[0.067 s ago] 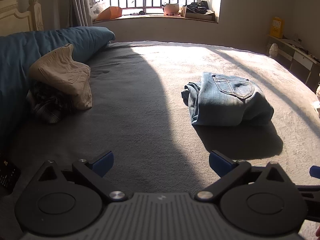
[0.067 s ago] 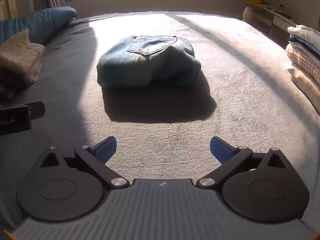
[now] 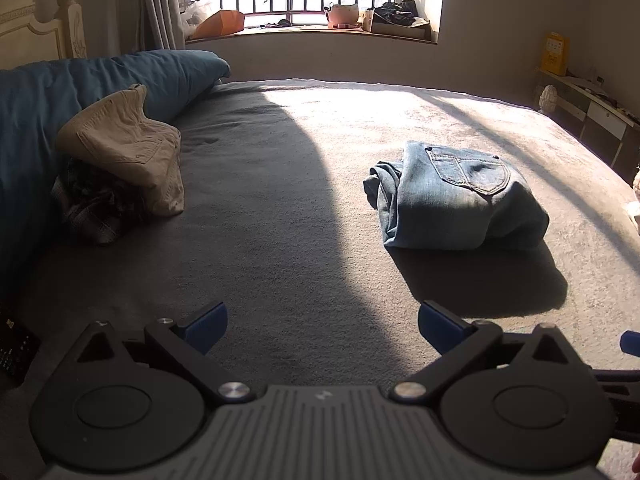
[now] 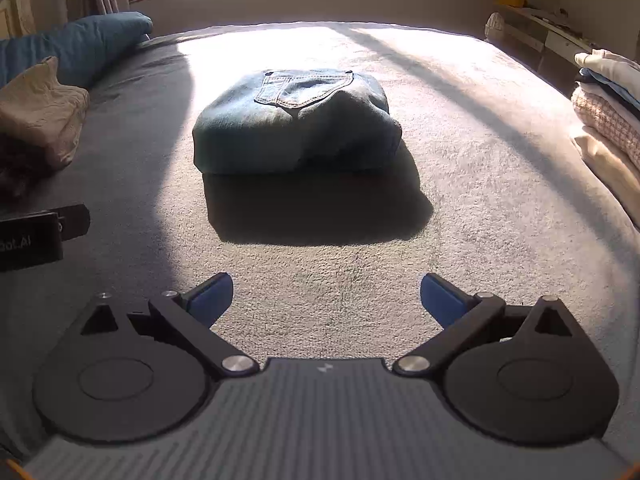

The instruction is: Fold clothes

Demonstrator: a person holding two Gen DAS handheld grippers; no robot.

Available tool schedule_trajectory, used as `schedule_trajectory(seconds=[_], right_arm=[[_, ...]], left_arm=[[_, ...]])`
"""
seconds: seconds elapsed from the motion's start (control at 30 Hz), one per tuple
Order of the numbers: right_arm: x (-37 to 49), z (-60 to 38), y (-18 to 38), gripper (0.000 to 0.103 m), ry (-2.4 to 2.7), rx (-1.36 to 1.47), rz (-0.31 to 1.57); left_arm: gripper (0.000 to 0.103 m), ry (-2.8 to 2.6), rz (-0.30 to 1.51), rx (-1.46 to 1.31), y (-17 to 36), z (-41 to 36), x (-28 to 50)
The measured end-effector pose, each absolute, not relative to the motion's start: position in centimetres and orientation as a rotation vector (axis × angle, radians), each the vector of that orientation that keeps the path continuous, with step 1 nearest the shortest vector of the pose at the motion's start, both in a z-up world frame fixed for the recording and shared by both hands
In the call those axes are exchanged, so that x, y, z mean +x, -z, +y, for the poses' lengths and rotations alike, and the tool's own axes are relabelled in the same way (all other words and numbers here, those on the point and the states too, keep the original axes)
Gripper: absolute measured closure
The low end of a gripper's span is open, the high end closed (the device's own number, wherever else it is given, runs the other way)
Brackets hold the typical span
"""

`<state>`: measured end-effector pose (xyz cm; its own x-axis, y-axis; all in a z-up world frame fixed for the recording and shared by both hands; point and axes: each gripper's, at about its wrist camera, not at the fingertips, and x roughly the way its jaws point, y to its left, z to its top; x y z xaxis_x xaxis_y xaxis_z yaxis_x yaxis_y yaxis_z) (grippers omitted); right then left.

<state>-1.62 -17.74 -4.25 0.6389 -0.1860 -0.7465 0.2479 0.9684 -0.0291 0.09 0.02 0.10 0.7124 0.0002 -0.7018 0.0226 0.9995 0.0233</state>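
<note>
Left wrist view: left gripper [image 3: 322,322] spread wide, empty, unmoved from a moment ago; folded jeans [image 3: 460,200] on bed [image 3: 280,240], ahead and right; beige trousers [image 3: 128,152] unfolded, far left. Right wrist view: right gripper [image 4: 326,294] spread, empty, unchanged; jeans straight ahead, apparently finished. Beige trousers likely next.

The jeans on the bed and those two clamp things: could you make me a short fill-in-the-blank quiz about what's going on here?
1. The folded jeans lie with a back ____ facing up.
2. The beige garment leans against a ____ pillow.
3. Both the left gripper and the right gripper are ____ and hold nothing.
4. The stack of folded clothes sits at the bed's ____ edge in the right wrist view.

Missing words: pocket; blue; open; right
</note>
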Motion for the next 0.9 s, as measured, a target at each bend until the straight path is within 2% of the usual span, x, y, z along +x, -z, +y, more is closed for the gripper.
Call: schedule_trajectory(seconds=[0.9], right_arm=[[-1.89,-17.87,3.87,0.002,0.278,0.074,0.814]], left_arm=[[0.0,-0.017,0.789,-0.011,0.01,0.9,0.13]])
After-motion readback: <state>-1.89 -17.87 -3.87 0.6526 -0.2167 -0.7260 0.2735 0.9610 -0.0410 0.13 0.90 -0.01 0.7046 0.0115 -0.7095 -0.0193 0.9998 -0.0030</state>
